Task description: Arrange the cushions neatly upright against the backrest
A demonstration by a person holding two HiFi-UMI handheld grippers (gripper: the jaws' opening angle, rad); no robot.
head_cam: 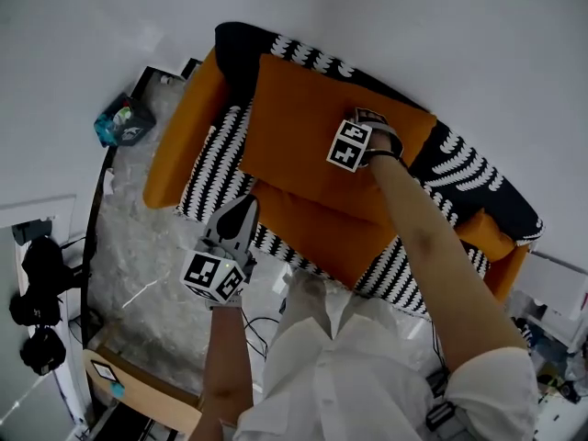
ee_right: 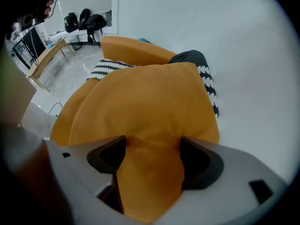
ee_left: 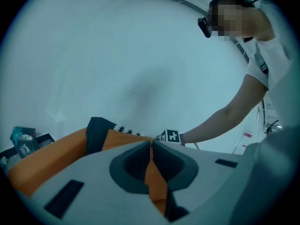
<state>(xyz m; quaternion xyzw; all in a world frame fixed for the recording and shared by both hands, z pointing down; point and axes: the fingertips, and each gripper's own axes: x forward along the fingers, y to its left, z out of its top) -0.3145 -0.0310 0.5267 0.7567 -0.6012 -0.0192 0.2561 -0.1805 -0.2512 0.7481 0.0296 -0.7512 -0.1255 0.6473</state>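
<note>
Big orange cushion (head_cam: pixel 294 122) leans on the sofa's backrest (head_cam: pixel 464 168). A second cushion (head_cam: pixel 322 228) lies at its 6 o'clock. We see the right gripper (ee_right: pixel 152 146) with jaws wide and cushion fabric between them. At 7 o'clock, the left gripper (ee_left: pixel 151 144) has jaws together and orange shows in the slit.

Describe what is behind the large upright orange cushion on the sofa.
The black, white-patterned backrest shows beyond the edges of the orange cushion; the part directly behind is covered.

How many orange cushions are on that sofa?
2. The back cushion leans on the backrest; the front cushion lies on the seat before it. The orange ends look like armrests. More may be hidden.
</note>
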